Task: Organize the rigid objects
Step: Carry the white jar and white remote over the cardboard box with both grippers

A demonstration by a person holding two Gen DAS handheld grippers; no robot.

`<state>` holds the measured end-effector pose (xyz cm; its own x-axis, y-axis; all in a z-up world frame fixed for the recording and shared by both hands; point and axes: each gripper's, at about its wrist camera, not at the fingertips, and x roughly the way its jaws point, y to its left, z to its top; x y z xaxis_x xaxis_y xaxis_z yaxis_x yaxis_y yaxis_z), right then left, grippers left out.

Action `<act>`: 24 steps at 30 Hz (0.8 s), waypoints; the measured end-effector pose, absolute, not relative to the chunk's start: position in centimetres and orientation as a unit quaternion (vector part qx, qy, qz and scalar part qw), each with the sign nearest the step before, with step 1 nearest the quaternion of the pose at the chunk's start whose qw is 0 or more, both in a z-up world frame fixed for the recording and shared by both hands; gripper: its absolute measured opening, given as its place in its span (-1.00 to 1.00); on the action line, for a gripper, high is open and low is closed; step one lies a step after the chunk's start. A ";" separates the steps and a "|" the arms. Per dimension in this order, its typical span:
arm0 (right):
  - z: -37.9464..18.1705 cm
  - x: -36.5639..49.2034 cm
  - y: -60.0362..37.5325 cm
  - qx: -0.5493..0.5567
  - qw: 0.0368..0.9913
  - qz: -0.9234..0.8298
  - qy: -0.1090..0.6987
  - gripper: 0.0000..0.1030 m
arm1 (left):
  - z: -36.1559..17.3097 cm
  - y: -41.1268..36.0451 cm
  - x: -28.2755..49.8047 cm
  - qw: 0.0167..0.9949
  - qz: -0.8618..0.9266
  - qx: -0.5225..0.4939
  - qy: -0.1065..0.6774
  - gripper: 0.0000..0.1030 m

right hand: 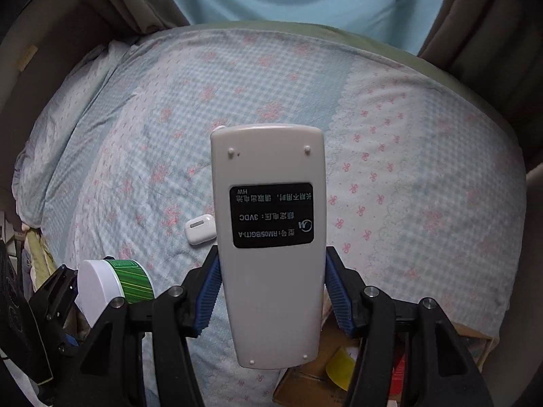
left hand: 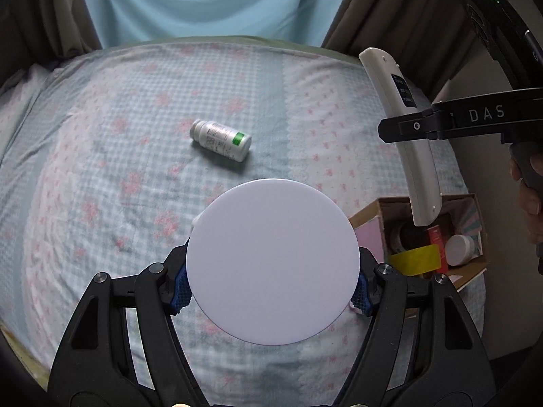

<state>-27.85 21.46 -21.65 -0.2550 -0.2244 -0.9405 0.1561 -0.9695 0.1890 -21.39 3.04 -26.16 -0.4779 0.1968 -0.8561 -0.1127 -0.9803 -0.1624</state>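
White earbud case (right hand: 200,234) beside remote (right hand: 268,237)

lid (left hand: 273,261): smooth plastic | remote (right hand: 268,237): matt plastic | bedsheet (left hand: 118,169): printed cloth

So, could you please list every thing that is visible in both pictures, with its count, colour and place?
jar: one, white lid, green label, held in left gripper
remote control: one, white, back side up, held in right gripper
pill bottle: one, white, lying on bed
earbuds case: one, white, on bed
cardboard box: one, brown, beside bed, holds yellow tape roll and a small white jar
bedsheet: one, blue check with pink flowers
person's hand: one, on right gripper's handle
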 end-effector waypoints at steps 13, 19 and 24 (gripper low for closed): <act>-19.1 -15.6 40.6 0.565 -0.056 -0.800 -0.194 0.04 | -23.4 16.6 -21.7 0.220 0.836 -0.503 -0.011 0.33; -21.5 -10.5 46.5 0.544 -0.101 -0.776 -0.303 0.04 | -25.1 21.7 -22.5 0.246 0.815 -0.524 0.000 0.33; -25.4 -8.5 48.5 0.507 -0.104 -0.752 -0.408 0.04 | -26.9 25.4 -23.8 0.257 0.804 -0.537 0.021 0.33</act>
<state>-8.45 48.50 -25.40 -0.4643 -0.2580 -0.8473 -0.5700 -0.6452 0.5088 -23.81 25.38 -26.95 -0.2923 0.3904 -0.8730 -0.4355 -0.8671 -0.2419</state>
